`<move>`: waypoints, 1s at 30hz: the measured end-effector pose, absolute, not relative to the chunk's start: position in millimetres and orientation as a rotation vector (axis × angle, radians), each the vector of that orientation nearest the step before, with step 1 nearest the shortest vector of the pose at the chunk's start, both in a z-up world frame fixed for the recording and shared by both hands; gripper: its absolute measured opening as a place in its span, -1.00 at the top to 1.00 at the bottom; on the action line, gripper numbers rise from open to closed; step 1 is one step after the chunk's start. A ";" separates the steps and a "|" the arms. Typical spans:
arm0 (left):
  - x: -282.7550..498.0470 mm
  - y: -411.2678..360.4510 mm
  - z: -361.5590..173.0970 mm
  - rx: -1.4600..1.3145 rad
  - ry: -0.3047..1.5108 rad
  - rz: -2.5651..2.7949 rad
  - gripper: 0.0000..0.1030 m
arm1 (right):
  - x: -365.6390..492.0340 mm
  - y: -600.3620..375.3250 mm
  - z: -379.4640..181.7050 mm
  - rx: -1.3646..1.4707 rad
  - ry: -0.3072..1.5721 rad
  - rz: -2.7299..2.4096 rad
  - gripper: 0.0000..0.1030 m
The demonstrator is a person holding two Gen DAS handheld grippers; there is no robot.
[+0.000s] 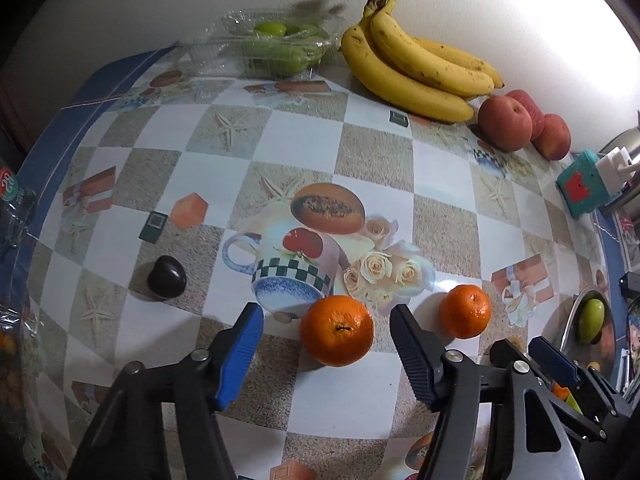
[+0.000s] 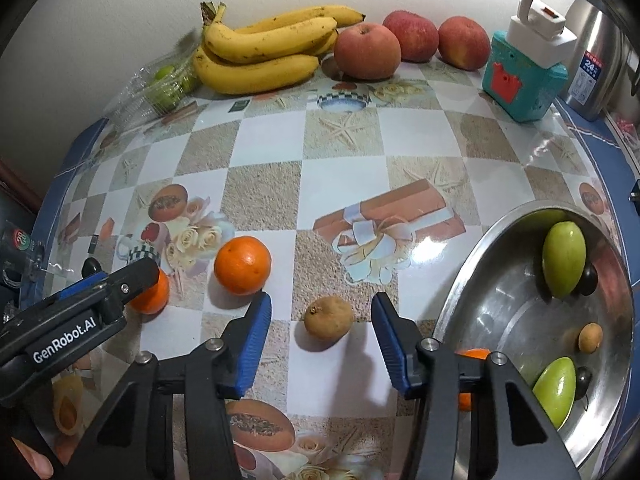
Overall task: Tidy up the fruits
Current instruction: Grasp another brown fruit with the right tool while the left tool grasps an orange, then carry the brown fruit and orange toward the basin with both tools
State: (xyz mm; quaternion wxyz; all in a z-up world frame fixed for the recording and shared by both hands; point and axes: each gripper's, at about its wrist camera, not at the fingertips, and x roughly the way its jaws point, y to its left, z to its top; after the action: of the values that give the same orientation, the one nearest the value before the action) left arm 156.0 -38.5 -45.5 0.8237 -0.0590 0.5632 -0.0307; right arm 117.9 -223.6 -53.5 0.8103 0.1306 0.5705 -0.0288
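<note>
Fruits lie loose near the table's front edge: an orange [image 1: 337,330] sits between the wide-spread jaws of the left gripper [image 1: 326,330], a small brown fruit [image 2: 329,317] between the wide right gripper [image 2: 322,318]. Both look ready to grasp; next, probably close and carry to the steel bowl [image 2: 472,264].

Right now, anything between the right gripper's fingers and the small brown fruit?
No. In the right wrist view the right gripper is open around the small brown fruit; only bare tablecloth on either side, no contact.
</note>
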 end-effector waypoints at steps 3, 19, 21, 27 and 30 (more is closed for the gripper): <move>156.4 -39.7 -49.1 -0.125 1.205 -0.070 -0.30 | 118.1 -223.1 -58.8 0.276 1.233 -0.065 0.00; 155.6 -43.6 -57.1 -0.118 1.228 -0.087 0.16 | 118.5 -224.8 -67.7 0.284 1.257 -0.076 0.27; 155.3 -44.2 -57.0 -0.111 1.226 -0.084 0.16 | 118.6 -224.9 -67.4 0.286 1.256 -0.072 0.44; 155.9 -42.3 -54.4 -0.122 1.223 -0.079 0.16 | 118.6 -224.4 -66.2 0.290 1.253 -0.065 0.45; 155.0 -43.1 -50.8 -0.117 1.216 -0.082 0.16 | 117.7 -224.0 -65.3 0.296 1.252 -0.056 0.45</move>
State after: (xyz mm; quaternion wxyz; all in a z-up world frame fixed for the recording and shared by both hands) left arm 155.0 -43.1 -50.8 0.8185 -0.0551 0.5706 -0.0385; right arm 117.7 -224.0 -65.3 0.7999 0.1378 0.5835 -0.0262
